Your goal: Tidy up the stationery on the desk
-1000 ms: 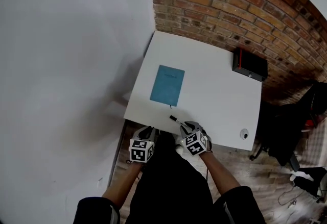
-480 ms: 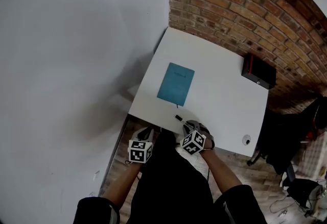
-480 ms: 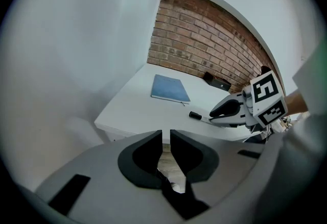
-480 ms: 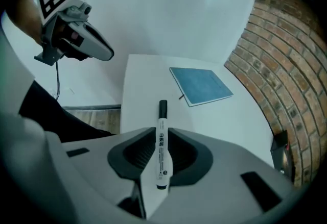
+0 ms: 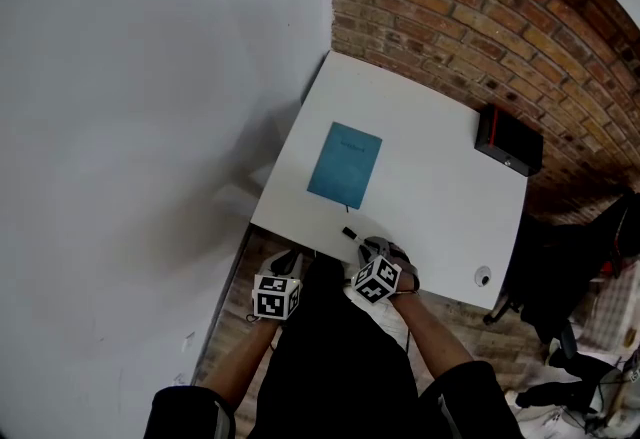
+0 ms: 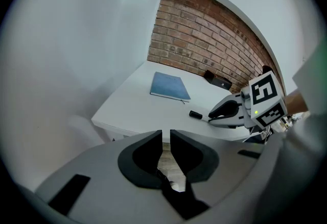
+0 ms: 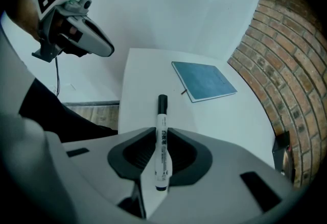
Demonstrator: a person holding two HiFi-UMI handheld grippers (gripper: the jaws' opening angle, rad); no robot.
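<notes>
Marker point(image 7: 162, 146) gripped by the right tongs point(image 7: 162, 133) at the near edge of the table point(image 5: 430, 187).
The marker is clamped around its white barrel, and its black cap is pointed out over the table toward a blue notebook point(image 5: 345, 164) that is laid flat further in. The left tongs point(image 6: 166, 136) are held just beside, off the table's near edge, with the jaws set narrowly apart and nothing caught between them. A black box point(image 5: 510, 140) is seen at the far corner by the brick wall point(image 5: 480, 17).
</notes>
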